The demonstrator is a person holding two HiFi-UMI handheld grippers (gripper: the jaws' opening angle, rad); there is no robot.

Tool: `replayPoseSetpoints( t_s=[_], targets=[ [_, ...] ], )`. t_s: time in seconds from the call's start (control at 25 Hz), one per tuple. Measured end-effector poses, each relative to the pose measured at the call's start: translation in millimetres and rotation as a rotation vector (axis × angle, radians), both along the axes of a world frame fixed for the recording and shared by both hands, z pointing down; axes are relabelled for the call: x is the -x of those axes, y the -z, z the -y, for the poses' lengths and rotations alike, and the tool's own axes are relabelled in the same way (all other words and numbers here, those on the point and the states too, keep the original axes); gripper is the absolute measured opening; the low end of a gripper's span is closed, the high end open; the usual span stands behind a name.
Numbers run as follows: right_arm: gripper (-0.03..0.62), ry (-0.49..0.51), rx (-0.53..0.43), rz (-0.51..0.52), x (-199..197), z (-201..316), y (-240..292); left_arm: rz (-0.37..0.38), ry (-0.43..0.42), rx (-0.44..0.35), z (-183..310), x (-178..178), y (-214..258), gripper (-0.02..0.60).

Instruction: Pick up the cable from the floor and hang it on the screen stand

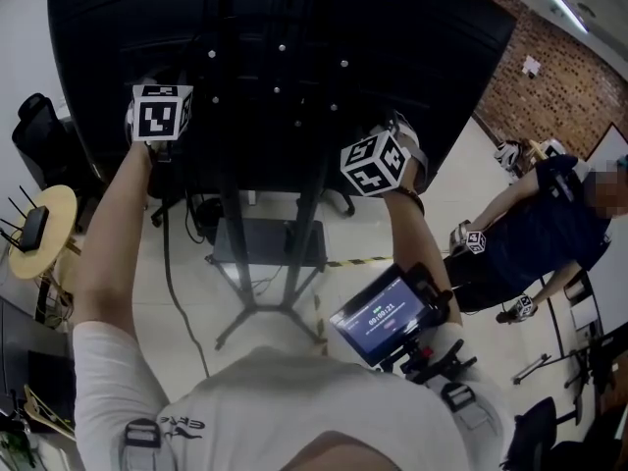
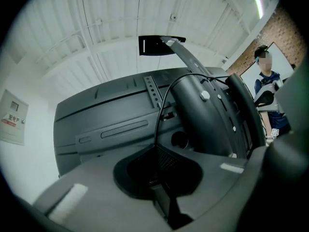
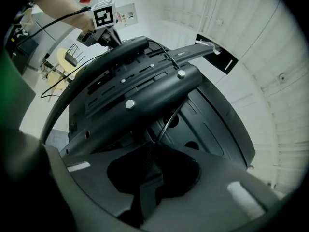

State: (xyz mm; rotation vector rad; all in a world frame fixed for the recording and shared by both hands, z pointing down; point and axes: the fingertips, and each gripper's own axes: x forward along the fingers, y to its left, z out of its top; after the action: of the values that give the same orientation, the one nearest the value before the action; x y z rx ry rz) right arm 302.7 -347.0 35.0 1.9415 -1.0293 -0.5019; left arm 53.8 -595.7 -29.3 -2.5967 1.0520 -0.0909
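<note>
The big black screen (image 1: 294,57) on its stand (image 1: 257,263) fills the head view, seen from behind. My left gripper (image 2: 157,151) is raised to the screen's back, shut on a thin black cable (image 2: 161,100). From those jaws the cable rises and arcs over the stand's mounting bracket (image 2: 203,115). My right gripper (image 3: 152,146) is up at the same bracket (image 3: 140,88) from the other side. It is shut on the cable (image 3: 169,122), which runs up behind the bracket arm. Both marker cubes (image 1: 162,113) (image 1: 375,163) show against the screen. A cable (image 1: 169,263) hangs to the floor below the left cube.
A person in a dark shirt (image 1: 535,234) stands at the right with other grippers. A round table (image 1: 61,226) carrying a router is at the left. A lit tablet (image 1: 385,314) sits near my chest. The stand's legs (image 1: 235,322) spread over the floor.
</note>
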Motion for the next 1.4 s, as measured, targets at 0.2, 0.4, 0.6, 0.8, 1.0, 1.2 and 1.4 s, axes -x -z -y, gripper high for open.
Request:
replayPoseSetpoints(
  t_s=[0.2,0.4,0.6,0.8,1.0,1.2,1.4],
  targets=[
    [0.046,0.049,-0.078,0.051,3.2,-0.3,-0.6,-0.052,-0.007,-0.008,-4.6,0.0,-2.6,0.011],
    [0.044,0.080,-0.115,0.072,5.4,0.0,-2.9,-0.090,-0.040,-0.019,-13.4,-6.6,-12.6,0.011],
    [0.044,0.128,-0.171,0.117,10.9,3.5,-2.6,-0.141,-0.062,-0.010,-15.4,-1.9,-19.2,0.011],
    [0.035,0.198,-0.274,0.251,8.7,3.4,0.6,-0.199,-0.097,0.025,-22.2,-7.1,-16.8,0.011],
    [0.026,0.278,-0.377,0.421,9.5,4.5,-3.0,-0.268,-0.136,0.062,-30.7,-6.2,-21.9,0.011],
    [0.026,0.321,-0.416,0.477,7.2,6.0,-1.7,-0.352,-0.182,0.087,-35.4,-4.5,-18.9,0.012],
    [0.041,0.315,-0.396,0.456,5.4,7.6,-8.5,-0.399,-0.203,0.130,-34.7,-0.2,-32.2,0.012]
  ],
)
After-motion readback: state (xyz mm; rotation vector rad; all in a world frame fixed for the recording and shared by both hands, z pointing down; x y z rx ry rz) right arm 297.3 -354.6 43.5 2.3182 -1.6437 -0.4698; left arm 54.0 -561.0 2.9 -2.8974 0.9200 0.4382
